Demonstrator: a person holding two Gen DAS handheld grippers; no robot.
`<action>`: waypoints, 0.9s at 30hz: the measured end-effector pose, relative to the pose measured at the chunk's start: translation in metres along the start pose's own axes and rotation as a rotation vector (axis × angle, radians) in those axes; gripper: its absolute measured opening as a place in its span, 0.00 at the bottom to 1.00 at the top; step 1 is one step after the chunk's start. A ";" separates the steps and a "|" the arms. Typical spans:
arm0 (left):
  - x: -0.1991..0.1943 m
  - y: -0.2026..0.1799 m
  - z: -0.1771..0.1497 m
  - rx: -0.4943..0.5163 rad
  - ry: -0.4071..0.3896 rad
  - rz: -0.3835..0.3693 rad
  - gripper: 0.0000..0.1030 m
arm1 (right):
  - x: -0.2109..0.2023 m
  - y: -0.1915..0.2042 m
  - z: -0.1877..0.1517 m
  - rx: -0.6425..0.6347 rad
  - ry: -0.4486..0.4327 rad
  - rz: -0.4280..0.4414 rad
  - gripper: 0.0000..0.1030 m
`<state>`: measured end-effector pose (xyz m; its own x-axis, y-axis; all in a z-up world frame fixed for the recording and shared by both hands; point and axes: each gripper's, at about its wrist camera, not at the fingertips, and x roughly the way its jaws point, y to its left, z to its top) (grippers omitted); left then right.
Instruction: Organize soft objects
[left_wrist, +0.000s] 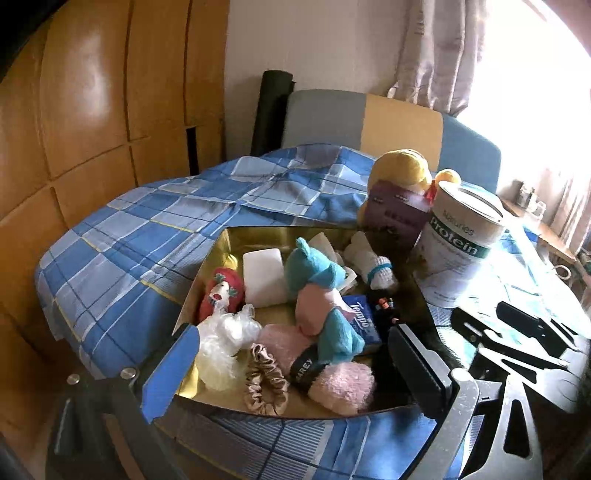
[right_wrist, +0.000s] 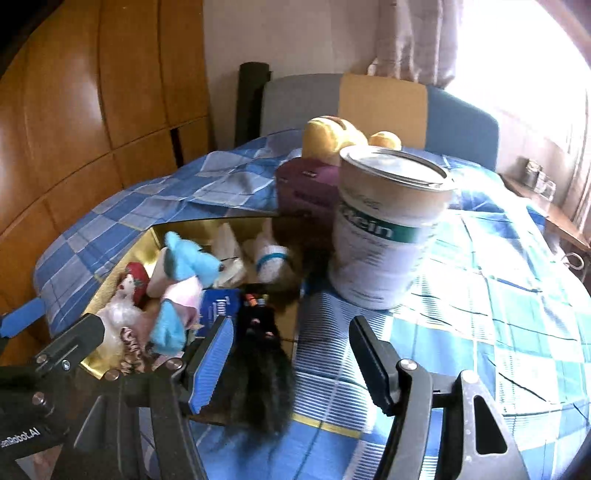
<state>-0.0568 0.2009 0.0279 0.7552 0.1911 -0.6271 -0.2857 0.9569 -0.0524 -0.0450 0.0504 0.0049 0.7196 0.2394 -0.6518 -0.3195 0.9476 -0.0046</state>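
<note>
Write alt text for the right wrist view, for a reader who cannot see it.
The right gripper, fingers apart and holding nothing, is over a black furry item draped on the edge of a gold-lined box of soft things, including a blue and pink plush toy. A protein tin stands beside the box on a blue checked cloth.

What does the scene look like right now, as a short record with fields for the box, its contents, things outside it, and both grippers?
box: gold-lined box on blue checked cloth
contents: teal-and-pink plush, red doll, pink fluffy socks, scrunchie, tissue pack
over the edge: black furry item
outside: protein tin, yellow plush
left gripper: open, empty
right gripper: open, empty
</note>
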 end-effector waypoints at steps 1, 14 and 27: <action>0.000 -0.001 0.000 0.001 0.001 0.012 1.00 | -0.001 -0.001 -0.001 0.001 -0.004 -0.005 0.64; 0.000 0.002 -0.001 -0.023 -0.008 0.074 1.00 | -0.004 0.004 -0.005 -0.008 -0.013 0.018 0.64; 0.000 0.002 -0.002 -0.027 -0.004 0.080 1.00 | -0.004 0.004 -0.006 -0.007 -0.011 0.022 0.64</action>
<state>-0.0584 0.2020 0.0266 0.7318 0.2676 -0.6268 -0.3607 0.9324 -0.0231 -0.0532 0.0520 0.0028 0.7190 0.2627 -0.6434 -0.3395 0.9406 0.0046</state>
